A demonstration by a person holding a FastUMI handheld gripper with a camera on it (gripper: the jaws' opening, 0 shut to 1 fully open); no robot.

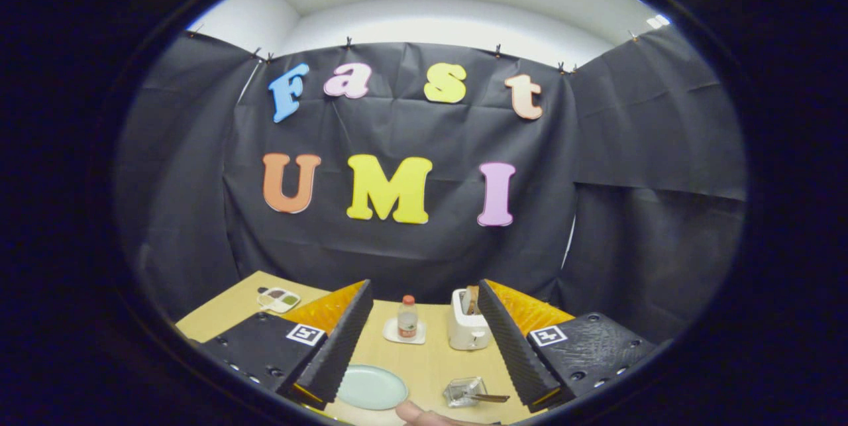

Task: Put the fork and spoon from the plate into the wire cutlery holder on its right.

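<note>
Two fingers [338,346] of my gripper [424,290] stand spread wide apart and pinch nothing; bare tabletop [430,363] lies in the gap between them.

(a) Plate [371,387]: pale and round, between the fingers, down near their base and just beside the inner face of my left finger. The part of it I can see carries no cutlery.

(b) Wire cutlery holder [464,389]: to the plate's right, apart from it, nearer my right finger. It is small and glinting here, so I cannot tell whether it stands upright or tilts.

(c) Slim dark handle [493,398]: reaches out of the holder toward my right finger, lying nearly flat, with its long axis across the line of the fingers. I cannot tell whether it belongs to the fork or the spoon.

(d) Beyond these, further along the fingers: a bottle [407,319] on a small white mat, and a toaster [468,328] close to my right fingertip.

(e) Part of a hand [424,416] shows at the near edge, below the plate.

Judgement: both targets sit low and close. Any next reach must tip down and back toward the base of the fingers, not forward.
</note>
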